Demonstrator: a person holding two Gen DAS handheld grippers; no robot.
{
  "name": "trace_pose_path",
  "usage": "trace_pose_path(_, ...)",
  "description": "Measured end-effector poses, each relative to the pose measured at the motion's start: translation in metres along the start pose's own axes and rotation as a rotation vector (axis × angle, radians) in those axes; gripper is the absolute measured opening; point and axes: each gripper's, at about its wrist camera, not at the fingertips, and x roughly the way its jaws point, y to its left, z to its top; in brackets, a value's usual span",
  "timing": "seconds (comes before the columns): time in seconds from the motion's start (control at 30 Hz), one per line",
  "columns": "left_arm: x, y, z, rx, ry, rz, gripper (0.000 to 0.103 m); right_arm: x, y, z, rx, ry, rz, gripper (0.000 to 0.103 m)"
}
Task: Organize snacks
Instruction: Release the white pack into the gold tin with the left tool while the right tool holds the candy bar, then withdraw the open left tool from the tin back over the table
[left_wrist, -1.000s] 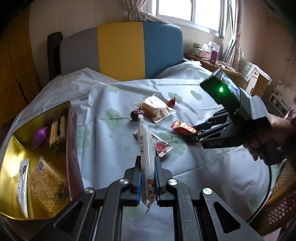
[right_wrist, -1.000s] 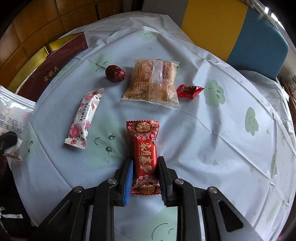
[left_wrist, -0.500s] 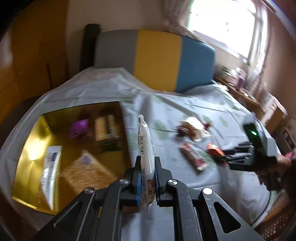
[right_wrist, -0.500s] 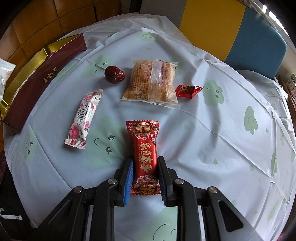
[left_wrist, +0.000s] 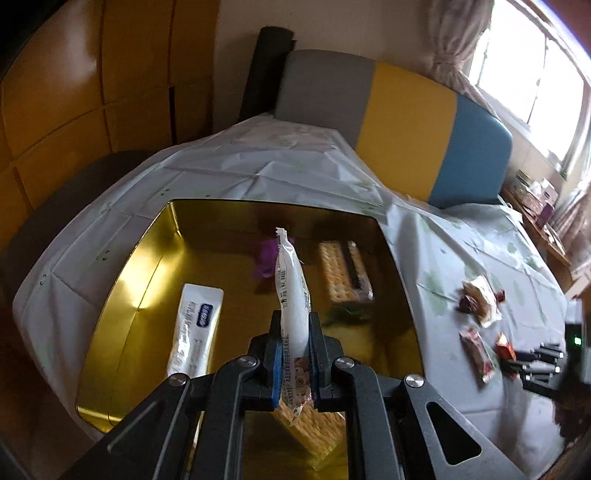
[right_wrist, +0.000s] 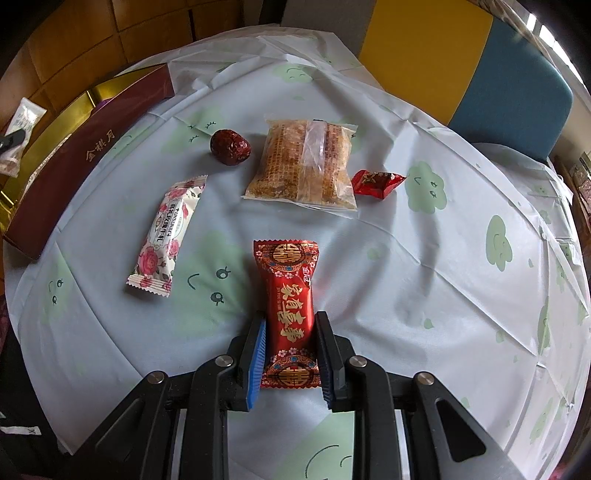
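My left gripper (left_wrist: 293, 334) is shut on a long white snack packet (left_wrist: 291, 291), held on edge above the open gold box (left_wrist: 122, 288). Inside the box lie a white and blue packet (left_wrist: 195, 325), a cracker pack (left_wrist: 343, 269), a purple sweet (left_wrist: 264, 258) and another cracker pack (left_wrist: 317, 432) under my fingers. My right gripper (right_wrist: 290, 325) is shut on a red packet with gold characters (right_wrist: 290, 306) that rests on the tablecloth. Ahead of it lie a rose-print packet (right_wrist: 166, 232), a red date (right_wrist: 229, 146), a clear-wrapped crispy cake (right_wrist: 304, 162) and a small red sweet (right_wrist: 376, 182).
The box's maroon side (right_wrist: 85, 155) stands at the left of the round table with its pale cloud-print cloth (right_wrist: 461, 277). A grey, yellow and blue chair back (left_wrist: 399, 122) stands behind the table. Wooden panels (left_wrist: 92, 74) line the left wall.
My left gripper has swung left with the white packet, from over the tablecloth to over the gold box, and has rolled. The right gripper and its red packet have not moved.
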Motion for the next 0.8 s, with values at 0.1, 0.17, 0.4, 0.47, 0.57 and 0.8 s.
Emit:
trace_pose_path(0.1, 0.007, 0.009, 0.012, -0.033, 0.011, -0.011, 0.011, 0.0, 0.001, 0.0, -0.005, 0.0, -0.005, 0.025)
trace_pose_path(0.17, 0.015, 0.012, 0.018, -0.041, 0.019, -0.014, 0.011, 0.0, 0.002, 0.0, -0.007, 0.0, -0.006, 0.025)
trace_pose_path(0.4, 0.06, 0.02, 0.033, -0.065, 0.117, -0.01, 0.014, 0.0, 0.002, 0.0, -0.006, 0.0, -0.009, 0.025)
trace_pose_path(0.47, 0.069, 0.022, 0.035, -0.059, 0.127, 0.009, 0.026, 0.0, 0.001, 0.0, -0.005, 0.0, -0.007, 0.025)
trace_pose_path(0.57, 0.071, 0.026, 0.033, -0.075, 0.119, 0.051, 0.04, 0.001, 0.001, 0.0, -0.004, 0.0, -0.007, 0.025)
trace_pose_path(0.8, 0.039, 0.018, 0.012, -0.013, 0.043, 0.083, 0.041, 0.001, 0.001, 0.0, -0.005, -0.001, -0.007, 0.025)
